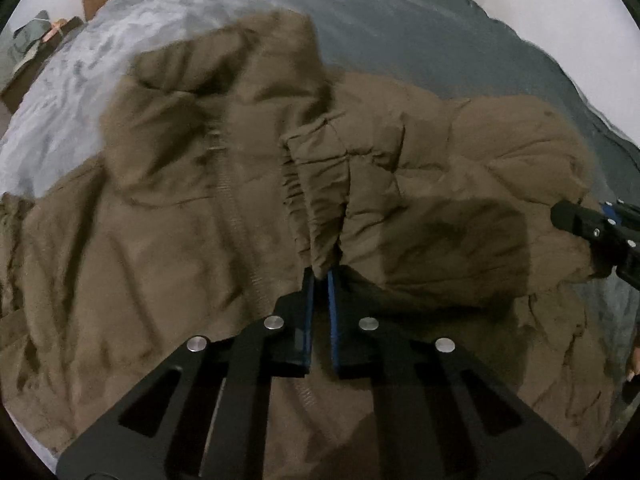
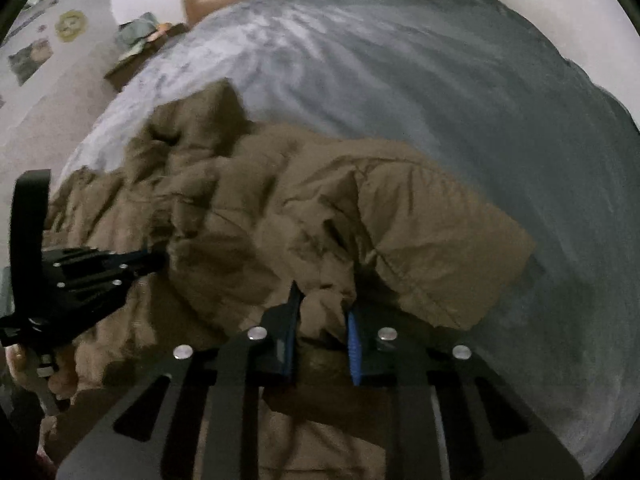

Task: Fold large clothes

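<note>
Left gripper [image 1: 321, 276] pinched tight on brown jacket [image 1: 200, 200] fold, right gripper [image 2: 322, 308] clamping thick bunch too. Jacket sprawled on grey bed [image 2: 400, 92], spreading toward 10 o'clock. Looks like grab step; next lift together, fold over evenly.
</note>
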The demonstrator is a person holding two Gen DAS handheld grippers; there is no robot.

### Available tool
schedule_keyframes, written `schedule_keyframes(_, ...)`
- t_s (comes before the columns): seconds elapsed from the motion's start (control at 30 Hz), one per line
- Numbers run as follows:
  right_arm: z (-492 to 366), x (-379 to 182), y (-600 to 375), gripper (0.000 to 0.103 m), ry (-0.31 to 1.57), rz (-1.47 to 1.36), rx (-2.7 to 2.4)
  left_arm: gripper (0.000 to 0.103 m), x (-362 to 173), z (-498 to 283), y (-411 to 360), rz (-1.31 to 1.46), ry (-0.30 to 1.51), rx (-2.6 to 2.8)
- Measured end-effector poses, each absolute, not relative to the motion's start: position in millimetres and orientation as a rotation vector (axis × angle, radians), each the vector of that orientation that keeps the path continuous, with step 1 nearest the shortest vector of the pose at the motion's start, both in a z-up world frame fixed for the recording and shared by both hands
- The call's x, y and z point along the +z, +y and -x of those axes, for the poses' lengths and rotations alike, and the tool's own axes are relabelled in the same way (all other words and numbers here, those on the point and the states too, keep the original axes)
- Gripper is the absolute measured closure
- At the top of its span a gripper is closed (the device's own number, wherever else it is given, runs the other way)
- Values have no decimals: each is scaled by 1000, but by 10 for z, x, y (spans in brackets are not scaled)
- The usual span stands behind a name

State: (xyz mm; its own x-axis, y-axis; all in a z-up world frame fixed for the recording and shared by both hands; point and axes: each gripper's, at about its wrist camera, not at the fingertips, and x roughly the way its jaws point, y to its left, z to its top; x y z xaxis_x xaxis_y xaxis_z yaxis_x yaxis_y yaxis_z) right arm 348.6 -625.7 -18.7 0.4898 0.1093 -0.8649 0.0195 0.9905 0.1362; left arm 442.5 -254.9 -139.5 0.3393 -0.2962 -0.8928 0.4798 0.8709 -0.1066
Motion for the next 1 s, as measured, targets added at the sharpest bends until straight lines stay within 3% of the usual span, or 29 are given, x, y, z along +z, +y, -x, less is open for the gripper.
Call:
schedule_keyframes(0.2,-3715,-97,-5459,85,1036,-100,202,100,-1132,-4231,-1701,-101,1063,-402)
schedule_keyframes(0.33,-3849,-245,-4808,85,1082,-35,278,100,-1238,-4116,-1063,-114,1087,-276)
schedule_keyframes(0.43,-3870,-353,-4467,74,1123,40,272,98,-1330,-4055,-785,-131,1122,-229)
schedule_keyframes(0.47,-3860,-359,-4422,63,1132,55,269,95,-1345,-4014,-692,-141,1130,-210)
schedule_keyframes(0.53,-3808,-309,-4374,52,1134,74,280,92,-1320,-4009,-661,-144,1141,-201)
schedule_keyframes(0.57,-3784,-269,-4381,45,1133,83,276,88,-1299,-3992,-631,-146,1142,-195)
schedule_keyframes(0.67,-3722,-24,-4515,43,1093,70,264,53,-1195,-3999,-602,-148,1120,-170)
schedule_keyframes(0.7,-3708,93,-4619,42,1070,63,237,47,-1113,-3969,-598,-139,1100,-168)
schedule_keyframes(0.73,-3696,195,-4744,35,1045,59,198,45,-1084,-3980,-600,-133,1092,-167)
schedule_keyframes(0.77,-3675,261,-4871,18,1023,57,164,43,-1020,-3989,-635,-120,1081,-168)
schedule_keyframes(0.8,-3656,350,-5048,13,982,59,94,40,-973,-4001,-681,-109,1076,-172)
schedule_keyframes(1.0,-3611,200,-5777,12,981,-94,-96,11,-831,-4130,-982,-79,1018,-181)
